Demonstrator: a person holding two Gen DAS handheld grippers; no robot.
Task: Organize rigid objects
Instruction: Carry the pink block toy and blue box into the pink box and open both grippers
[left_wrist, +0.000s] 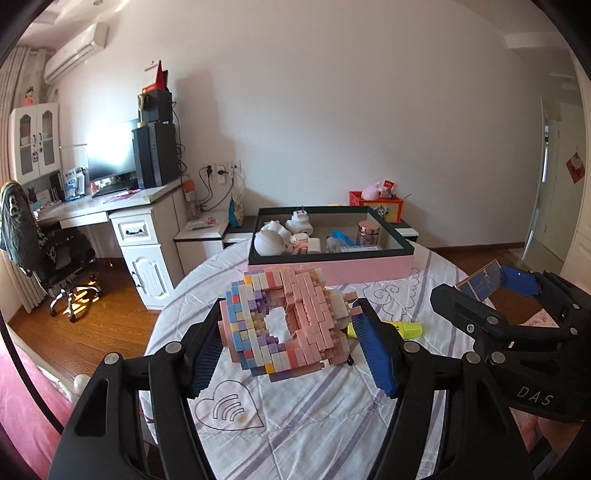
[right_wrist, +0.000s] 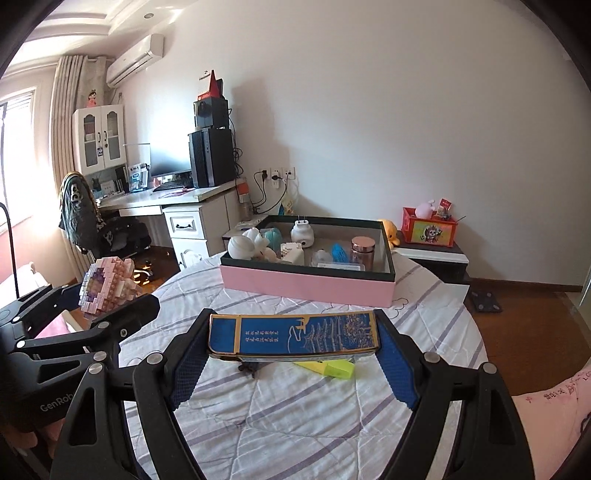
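Observation:
My left gripper (left_wrist: 286, 343) is shut on a pink and pastel brick model (left_wrist: 284, 317) and holds it above the round table. It also shows at the left of the right wrist view (right_wrist: 109, 284). My right gripper (right_wrist: 291, 347) is shut on a flat blue and gold box (right_wrist: 295, 334), held crosswise above the table; the box also shows in the left wrist view (left_wrist: 480, 282). A pink open box (right_wrist: 306, 284) at the table's far side holds several white figures, a jar and other small items.
A yellow highlighter (right_wrist: 332, 369) and a small dark item (right_wrist: 251, 369) lie on the striped tablecloth (right_wrist: 295, 413) under the blue box. A clear heart-shaped piece (left_wrist: 229, 406) lies near the front. A desk, chair and red crate stand beyond the table.

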